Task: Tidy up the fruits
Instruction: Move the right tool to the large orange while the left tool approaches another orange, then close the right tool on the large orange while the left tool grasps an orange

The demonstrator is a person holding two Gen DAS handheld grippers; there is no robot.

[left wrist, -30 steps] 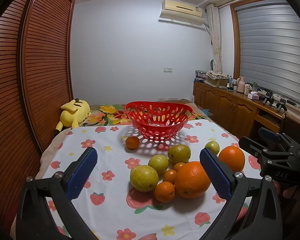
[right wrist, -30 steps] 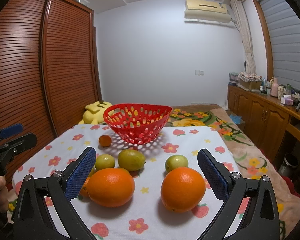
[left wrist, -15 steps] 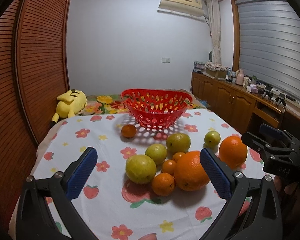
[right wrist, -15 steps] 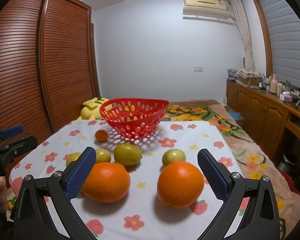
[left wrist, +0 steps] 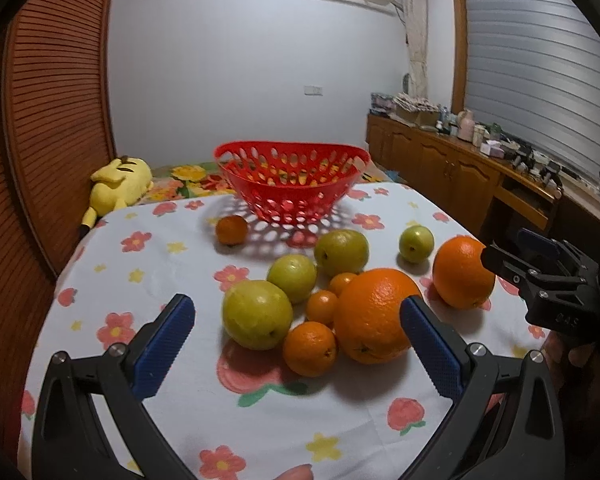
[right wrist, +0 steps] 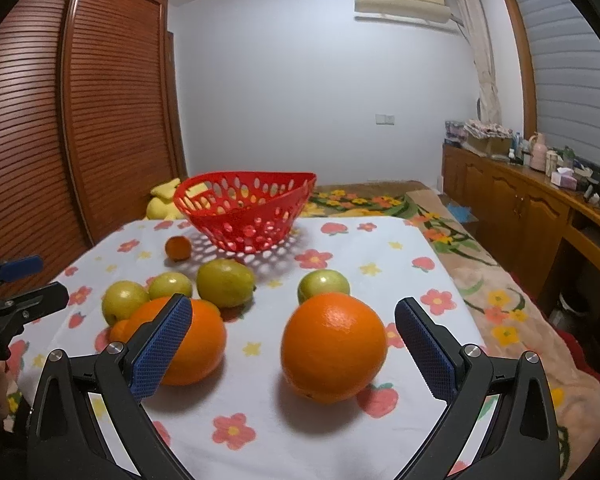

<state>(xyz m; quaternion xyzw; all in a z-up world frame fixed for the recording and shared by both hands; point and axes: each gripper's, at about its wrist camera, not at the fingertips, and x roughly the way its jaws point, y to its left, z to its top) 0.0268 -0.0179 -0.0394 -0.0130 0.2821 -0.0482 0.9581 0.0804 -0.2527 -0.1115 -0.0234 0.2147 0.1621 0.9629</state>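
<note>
A red perforated basket stands empty at the far middle of the floral tablecloth. Loose fruit lies in front of it. In the left wrist view my left gripper is open, low over a green fruit, a small tangerine and a big orange. In the right wrist view my right gripper is open around a second big orange, which sits between the pads without touching them. Other green fruits and a lone tangerine lie nearer the basket.
A yellow plush toy lies beyond the table's far left corner. A slatted wooden wardrobe stands on the left. Wooden cabinets with clutter run along the right wall. The table's right edge drops to a floral bedspread.
Both grippers have moved forward and lower toward the fruit. The right gripper now brackets the right-hand orange. Both jaws stay open; no fruit has moved.
</note>
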